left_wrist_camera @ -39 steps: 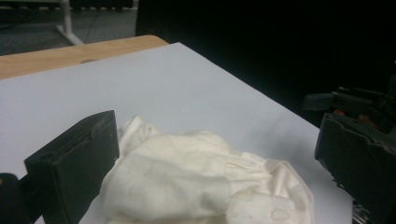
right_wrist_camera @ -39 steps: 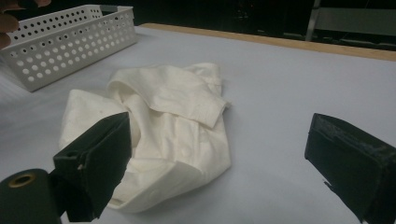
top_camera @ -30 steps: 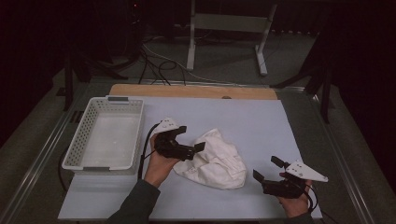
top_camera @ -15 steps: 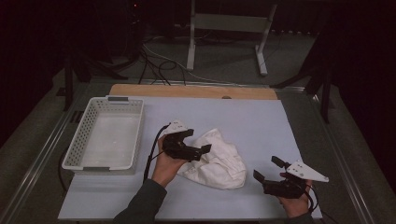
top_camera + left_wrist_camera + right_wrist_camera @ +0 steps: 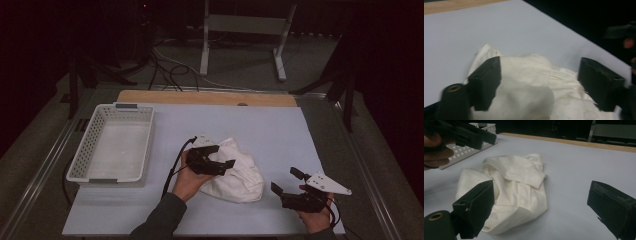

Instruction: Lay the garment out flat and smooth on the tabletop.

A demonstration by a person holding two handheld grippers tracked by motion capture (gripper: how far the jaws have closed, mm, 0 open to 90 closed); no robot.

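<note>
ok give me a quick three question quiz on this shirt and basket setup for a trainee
1. True or false: the crumpled white cotton shirt lies inside the white perforated plastic basket.
2. Which gripper hovers over the shirt: A) left gripper B) right gripper?
3. Fill in: the jaws of both grippers stand ____.

Key:
1. False; it lies on the pale blue table mat, right of the basket.
2. A
3. open

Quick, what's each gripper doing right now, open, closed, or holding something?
Left gripper: open, jaws spread over the white cloth, holding nothing.
Right gripper: open, jaws wide apart, empty, off to the side of the cloth.
</note>
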